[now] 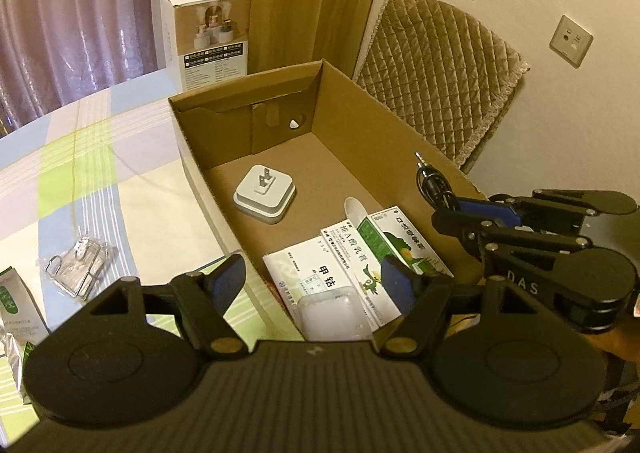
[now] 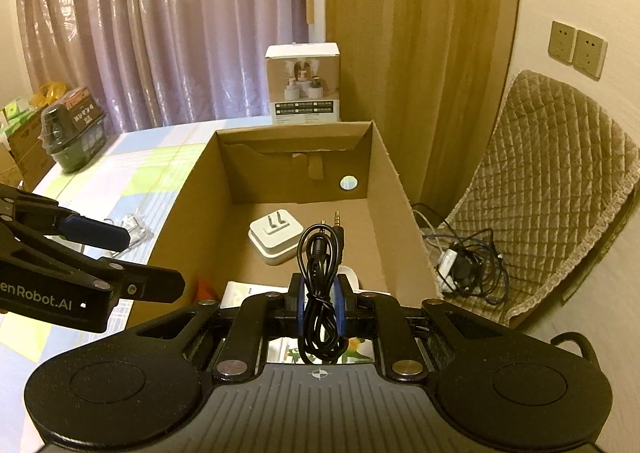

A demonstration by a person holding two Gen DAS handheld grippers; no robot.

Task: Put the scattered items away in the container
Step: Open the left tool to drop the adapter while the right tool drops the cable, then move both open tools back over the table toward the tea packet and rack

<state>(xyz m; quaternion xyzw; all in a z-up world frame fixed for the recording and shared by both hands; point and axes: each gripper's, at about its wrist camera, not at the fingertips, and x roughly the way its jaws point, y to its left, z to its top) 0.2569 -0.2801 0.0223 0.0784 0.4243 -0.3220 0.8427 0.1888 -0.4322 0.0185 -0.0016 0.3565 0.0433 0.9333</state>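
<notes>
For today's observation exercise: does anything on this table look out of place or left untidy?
Yes. A wire hook and a green-and-white packet lie on the tablecloth, outside the cardboard box. The coiled audio cable is not in yet either, clamped in the right gripper.

The left gripper (image 1: pixel 316 277) is a matte black plastic tool with two round, disc-shaped housings side by side and a ribbed grey-black panel between them carrying a small crosshair mark. Angular black link arms run forward from the discs, pinned with brass-coloured and silver rivets, and end in blue pads (image 1: pixel 230 277). Triangular cut-outs pierce the arms. The right gripper (image 2: pixel 320 303) is built the same way: twin discs, ribbed centre panel with a crosshair, silver rivets, blue pads (image 2: pixel 339 301). White lettering runs along each gripper's side, one reading "DAS", the other ending "enRobot.AI"; the rest is cut off, possibly a maker's name.
</notes>
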